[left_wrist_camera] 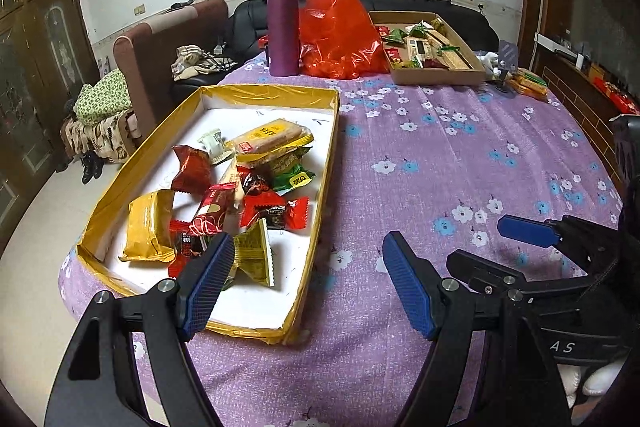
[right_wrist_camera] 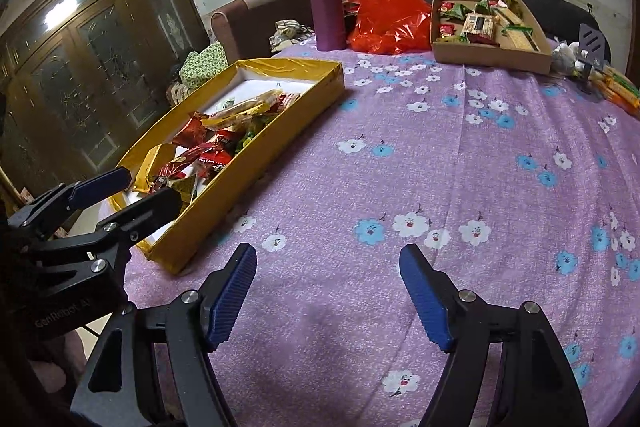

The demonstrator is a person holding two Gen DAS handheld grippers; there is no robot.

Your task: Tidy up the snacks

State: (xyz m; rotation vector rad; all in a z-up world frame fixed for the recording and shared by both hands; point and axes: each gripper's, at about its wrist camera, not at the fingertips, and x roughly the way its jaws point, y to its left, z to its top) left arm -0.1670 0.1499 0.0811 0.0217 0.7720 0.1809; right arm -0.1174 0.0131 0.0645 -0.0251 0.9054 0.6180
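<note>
A gold-edged tray (left_wrist_camera: 120, 175) on the purple flowered tablecloth holds several wrapped snacks: a gold packet (left_wrist_camera: 148, 227), red packets (left_wrist_camera: 192, 167), a yellow biscuit pack (left_wrist_camera: 272, 139). It also shows in the right wrist view (right_wrist_camera: 248, 163). A brown cardboard box (left_wrist_camera: 436, 77) of sorted snacks stands at the far right; it also shows in the right wrist view (right_wrist_camera: 492, 57). My left gripper (left_wrist_camera: 308, 247) is open and empty over the tray's near right corner. My right gripper (right_wrist_camera: 328, 259) is open and empty over bare cloth.
A purple flask (left_wrist_camera: 283, 27) and a red plastic bag (left_wrist_camera: 340, 31) stand at the table's far side. A small stand (left_wrist_camera: 506, 67) and loose orange snack bars (left_wrist_camera: 528, 85) lie beyond the box. Sofas and a wooden cabinet surround the table.
</note>
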